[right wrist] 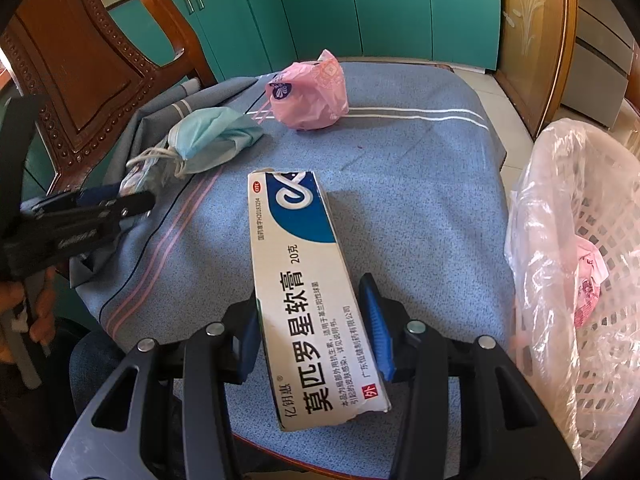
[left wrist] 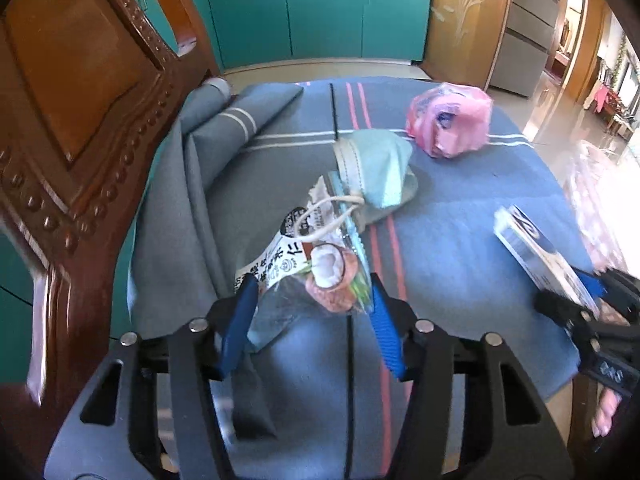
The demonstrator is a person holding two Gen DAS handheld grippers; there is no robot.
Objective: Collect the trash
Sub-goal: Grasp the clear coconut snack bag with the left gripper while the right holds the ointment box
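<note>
The right claw point(right wrist: 310, 328) is clamped on the ointment box point(right wrist: 304, 280) and holds it above the blue cloth point(right wrist: 400, 184) covering the worktop. The lined basket point(right wrist: 580, 280) stands just beside it, to the right, with a pink scrap already inside.

The left claw point(left wrist: 312, 296) straddles the snack wrapper point(left wrist: 316, 268), jaws part-way apart; contact between pads and film cannot be confirmed from either view.

A face mask point(left wrist: 376, 168) lies against the wrapper's far end, and its ear loop point(left wrist: 328, 216) rests across the wrapper. The crumpled pink bag point(left wrist: 448, 120) sits well apart, farther back.

Risks:
- Thin, slick film may slide out of the pads if only its edge is caught.
- The ear loop may snag, so the mask is dragged along and dropped short of the basket.
- A low closure may pinch the cloth and pull the remaining items.
</note>
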